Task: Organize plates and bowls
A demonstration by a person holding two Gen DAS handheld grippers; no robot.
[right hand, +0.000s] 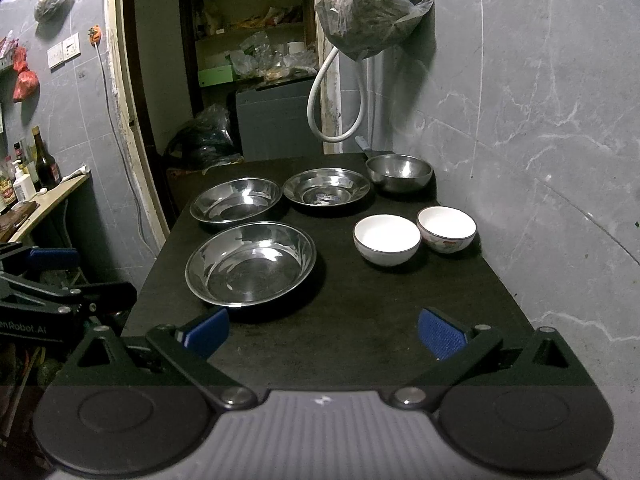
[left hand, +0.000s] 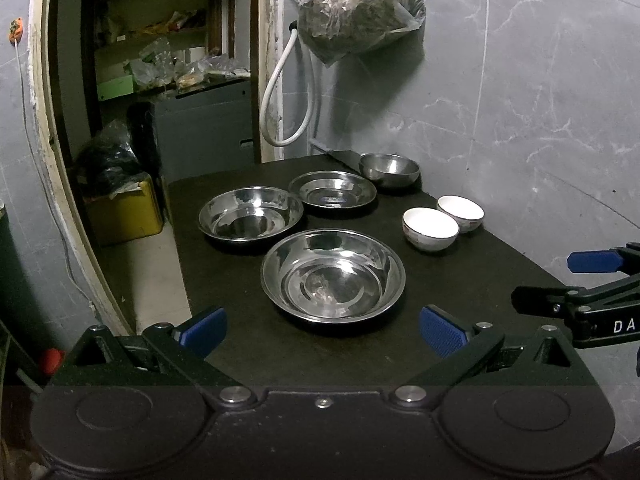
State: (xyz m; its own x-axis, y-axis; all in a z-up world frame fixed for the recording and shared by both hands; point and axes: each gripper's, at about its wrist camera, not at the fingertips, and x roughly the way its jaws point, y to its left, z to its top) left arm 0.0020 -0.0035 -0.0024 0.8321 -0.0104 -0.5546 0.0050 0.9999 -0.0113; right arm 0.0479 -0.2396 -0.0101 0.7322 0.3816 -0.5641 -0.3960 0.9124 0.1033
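Observation:
Three steel plates lie on the black table (left hand: 352, 352): a near one (left hand: 333, 275) (right hand: 251, 263), a far left one (left hand: 251, 213) (right hand: 235, 199) and a far middle one (left hand: 332, 188) (right hand: 326, 186). A steel bowl (left hand: 389, 168) (right hand: 399, 172) stands at the back right. Two white bowls (left hand: 430, 227) (left hand: 460, 213) (right hand: 386, 239) (right hand: 446, 227) stand side by side by the wall. My left gripper (left hand: 322, 332) is open above the near table edge, just short of the near plate. My right gripper (right hand: 322, 332) is open too, nothing between its fingers.
A grey tiled wall (right hand: 540, 120) runs along the table's right side, with a hanging plastic bag (left hand: 360, 8) and a white hose (left hand: 280, 92). A knife (left hand: 336, 154) lies behind the steel bowl. An open doorway (left hand: 160, 100) is beyond; a counter with bottles (right hand: 36, 184) stands left.

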